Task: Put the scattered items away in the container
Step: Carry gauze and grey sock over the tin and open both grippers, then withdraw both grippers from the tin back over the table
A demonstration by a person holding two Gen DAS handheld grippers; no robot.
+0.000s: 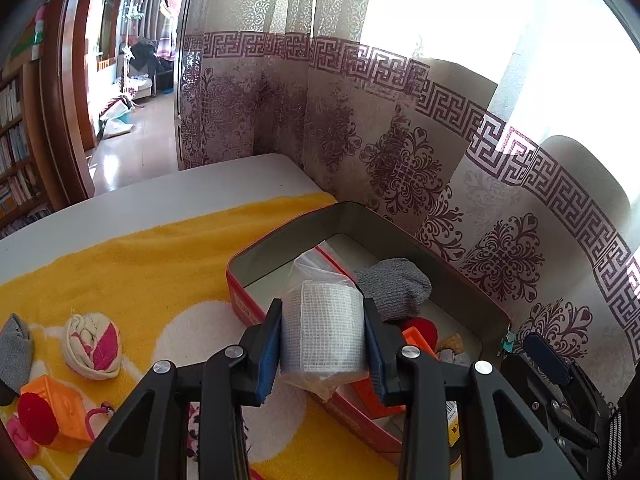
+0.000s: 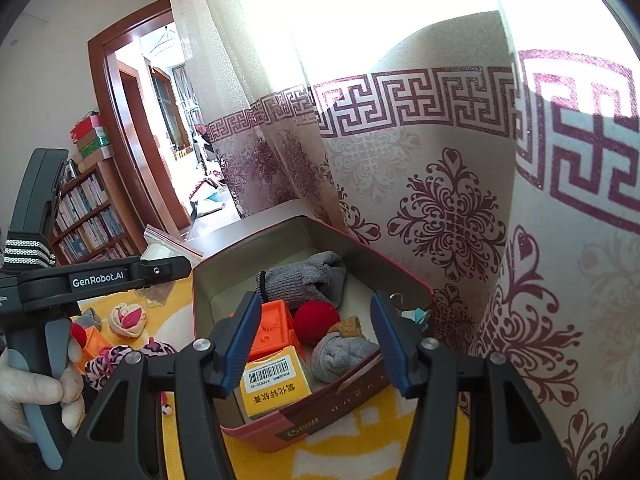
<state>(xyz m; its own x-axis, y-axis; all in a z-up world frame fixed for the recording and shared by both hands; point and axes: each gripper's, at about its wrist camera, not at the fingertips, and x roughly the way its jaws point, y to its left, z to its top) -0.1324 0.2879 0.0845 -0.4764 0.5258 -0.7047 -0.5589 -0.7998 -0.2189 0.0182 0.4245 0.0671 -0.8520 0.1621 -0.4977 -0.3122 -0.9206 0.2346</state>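
A bagged gauze roll (image 1: 322, 336) is clamped in the left tongs (image 1: 323, 344) just above the near rim of the tin container (image 1: 476, 280), presumably for dropping inside, while the right tongs (image 2: 316, 340) are held apart and empty over that tin.

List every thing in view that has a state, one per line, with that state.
left gripper: jaws shut on the bagged gauze roll
bagged gauze roll: held above the tin's near rim
right gripper: jaws open, nothing held
tin: open, partly filled
yellow box: in the tin
grey sock: in the tin
rolled pink-and-cream sock: out on the yellow towel
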